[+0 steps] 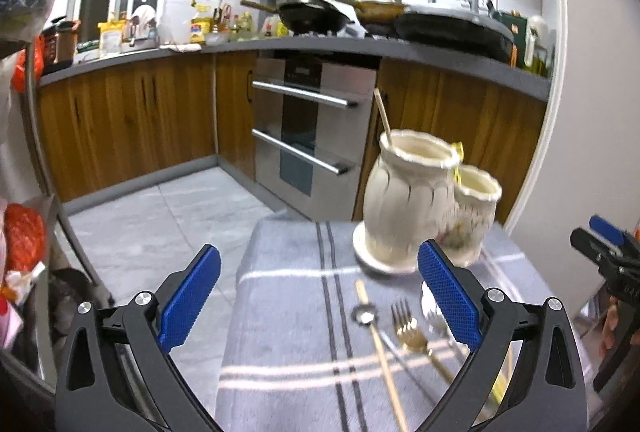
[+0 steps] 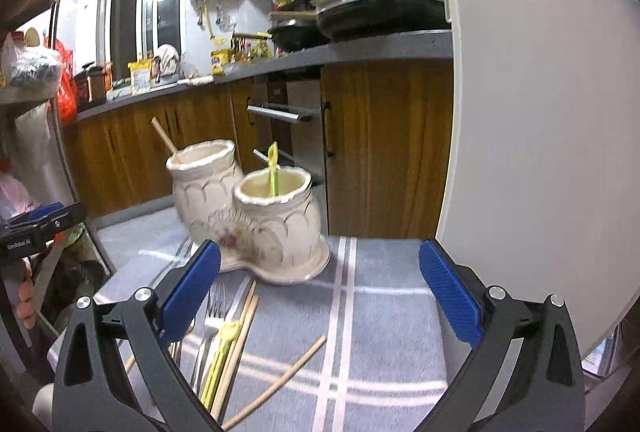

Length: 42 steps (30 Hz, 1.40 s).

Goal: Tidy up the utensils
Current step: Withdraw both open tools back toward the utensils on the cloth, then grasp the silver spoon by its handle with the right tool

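A: What's nearest on your side?

B: My right tongs (image 2: 320, 296) are spread wide, holding nothing and touching nothing. Under them on the striped cloth (image 2: 384, 316), from 6 to 8 o'clock, lie a loose chopstick (image 2: 280, 380), a yellow-green utensil (image 2: 218, 360), a pair of chopsticks (image 2: 240, 332) and a silver fork (image 2: 212, 316).

A: And the left?

B: My left tongs (image 1: 320, 296) are just as wide apart, empty too. Below them I see a gold fork (image 1: 408, 328), a small round-headed utensil (image 1: 365, 316) and another chopstick (image 1: 384, 364) on the tabletop.

A: Anything sorted yet?

B: Further off, at 12 o'clock in the right view, stands the double ceramic holder (image 2: 248, 220). One wooden stick (image 2: 164, 136) leans in the taller pot, one yellow-green piece (image 2: 273, 168) stands in the shorter. I judge it barely started: two in, most pieces left lying loose.

A: Behind that?

B: Kitchen cabinets (image 2: 376, 144) and the oven (image 1: 308, 136).
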{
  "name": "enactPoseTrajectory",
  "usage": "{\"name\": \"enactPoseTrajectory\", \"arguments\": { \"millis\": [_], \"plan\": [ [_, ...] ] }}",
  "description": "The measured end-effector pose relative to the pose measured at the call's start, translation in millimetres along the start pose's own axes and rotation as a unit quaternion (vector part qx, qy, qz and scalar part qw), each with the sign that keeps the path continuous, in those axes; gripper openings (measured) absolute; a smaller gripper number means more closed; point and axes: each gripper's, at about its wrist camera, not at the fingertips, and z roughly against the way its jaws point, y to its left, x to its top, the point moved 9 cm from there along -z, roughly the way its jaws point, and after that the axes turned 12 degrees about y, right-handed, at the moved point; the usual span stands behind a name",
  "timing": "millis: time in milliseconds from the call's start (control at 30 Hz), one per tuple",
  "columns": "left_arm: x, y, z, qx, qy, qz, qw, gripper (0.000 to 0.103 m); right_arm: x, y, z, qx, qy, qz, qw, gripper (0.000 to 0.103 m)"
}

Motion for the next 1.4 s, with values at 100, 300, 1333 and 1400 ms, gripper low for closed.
{"name": "enactPoseTrajectory", "arguments": {
  "millis": [100,300,1333,1400],
  "plan": [
    [-14.4,-5.5,-5.7,0.003,0.019,-0.019,0.9996,0.098,-11.1,5.3,-4.5,0.007,0.018,0.002,1.000,0.098],
    [-46.2,-17.3,-18.7,-0.011,0.067,-0.056,0.9961,0.098,-37.1,25.3,-17.4,0.031,0.062,0.027,0.997,0.098],
    [-71.4,30.7,-24.0,-0.038,0.109,-0.022,0.9930,0.098,-97.4,167.0,-96.3,0.123,0.257,0.171,0.943,0.020],
    [-71.6,31.8,-24.3,-0.039,0.109,-0.022,0.9931,0.098,-96.7,169.8,-100.4,0.126,0.262,0.170,0.942,0.020]
  ]
}}
